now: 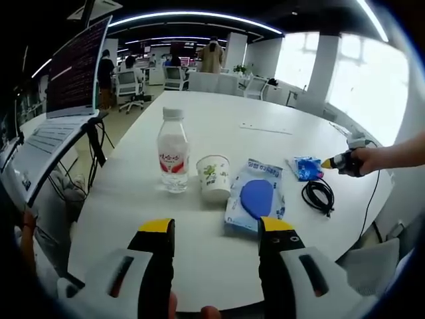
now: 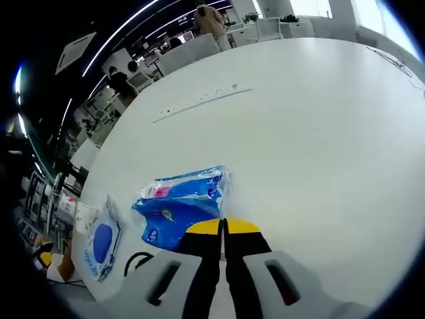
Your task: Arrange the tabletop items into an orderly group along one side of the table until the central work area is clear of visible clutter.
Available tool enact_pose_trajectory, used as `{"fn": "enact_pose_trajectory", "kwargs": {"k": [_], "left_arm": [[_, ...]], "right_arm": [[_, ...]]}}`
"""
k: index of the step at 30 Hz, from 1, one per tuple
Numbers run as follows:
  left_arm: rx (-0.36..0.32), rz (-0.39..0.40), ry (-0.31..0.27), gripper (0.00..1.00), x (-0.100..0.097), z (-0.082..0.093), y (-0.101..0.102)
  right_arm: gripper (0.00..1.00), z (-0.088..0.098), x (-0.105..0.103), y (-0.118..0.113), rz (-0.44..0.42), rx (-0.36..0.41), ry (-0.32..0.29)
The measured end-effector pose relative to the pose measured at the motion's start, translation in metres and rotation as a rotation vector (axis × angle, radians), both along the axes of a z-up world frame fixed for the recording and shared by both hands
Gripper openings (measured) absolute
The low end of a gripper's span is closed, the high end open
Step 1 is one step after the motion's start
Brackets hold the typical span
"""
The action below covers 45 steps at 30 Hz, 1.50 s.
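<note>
On the white table [image 1: 219, 126] a clear water bottle [image 1: 172, 151] with a red label, a printed paper cup [image 1: 214, 178] and a wipes pack [image 1: 255, 196] with a blue lid stand in a row. My left gripper [image 1: 216, 229] hovers open just short of the cup and pack. Right of them lie a small blue packet [image 1: 307, 167] and a coiled black cable [image 1: 319, 195]. My right gripper [image 1: 330, 163], held in a hand, touches that packet's edge. In the right gripper view, the right gripper [image 2: 222, 227] is shut at the corner of the blue packet [image 2: 179, 203]; no pinch is discernible.
An open laptop [image 1: 60, 126] on a stand sits at the table's left edge. A flat white strip [image 2: 199, 100] lies further out on the table. The wipes pack [image 2: 99, 242] and cable [image 2: 136, 260] lie left of the packet. Office chairs and people are beyond.
</note>
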<state>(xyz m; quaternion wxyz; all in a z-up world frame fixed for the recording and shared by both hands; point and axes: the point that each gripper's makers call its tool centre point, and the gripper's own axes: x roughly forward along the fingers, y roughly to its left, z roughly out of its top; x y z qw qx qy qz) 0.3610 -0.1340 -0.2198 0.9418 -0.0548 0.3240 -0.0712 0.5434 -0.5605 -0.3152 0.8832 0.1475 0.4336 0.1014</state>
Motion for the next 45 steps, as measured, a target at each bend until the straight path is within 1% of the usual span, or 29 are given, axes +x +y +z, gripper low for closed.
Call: {"fn": "enact_pose_trajectory", "kwargs": {"k": [2,5,8,12,13,17,20,25,31,36,39,41,45], "left_arm": [[0.0,0.0,0.0,0.5,-0.001,0.0,0.0],[0.001,0.0,-0.001,0.5,-0.003,0.001,-0.001],[0.0,0.004,-0.004,0.5,-0.004,0.003,-0.001],[0.002,0.007,-0.005,0.5,-0.007,0.004,-0.002],[0.003,0.009,-0.005,0.5,-0.008,0.004,-0.002],[0.0,0.014,-0.005,0.5,-0.01,0.004,-0.002],[0.001,0.016,-0.004,0.5,-0.012,0.004,-0.002],[0.002,0.016,-0.006,0.5,-0.012,0.005,-0.003],[-0.003,0.014,-0.011,0.5,-0.011,0.005,-0.003],[-0.013,0.016,-0.004,0.5,-0.013,0.001,-0.003],[-0.02,0.017,0.001,0.5,-0.014,-0.003,-0.003],[-0.032,0.018,0.009,0.5,-0.014,-0.007,-0.006],[-0.049,0.015,0.017,0.5,-0.015,-0.011,-0.011]], "right_arm": [[0.0,0.0,-0.003,-0.001,0.017,-0.006,-0.001],[0.0,0.0,-0.006,-0.003,0.078,-0.05,-0.007],[0.0,0.0,-0.005,-0.006,0.112,-0.067,-0.017],[0.0,0.014,-0.02,0.005,0.142,-0.079,-0.028],[0.0,0.015,-0.021,0.005,0.149,-0.084,-0.029],[0.0,0.023,-0.029,0.008,0.147,-0.081,-0.03],[0.0,0.027,-0.035,0.009,0.14,-0.072,-0.019],[0.05,0.033,-0.041,0.01,0.131,-0.066,-0.017],[0.08,0.039,-0.043,0.013,0.141,-0.066,-0.023],[0.1,0.049,-0.04,0.016,0.161,-0.077,-0.049],[0.1,0.055,-0.037,0.021,0.179,-0.081,-0.068],[0.11,0.061,-0.035,0.028,0.191,-0.074,-0.086],[0.12,0.062,-0.028,0.04,0.236,-0.078,-0.106]]}}
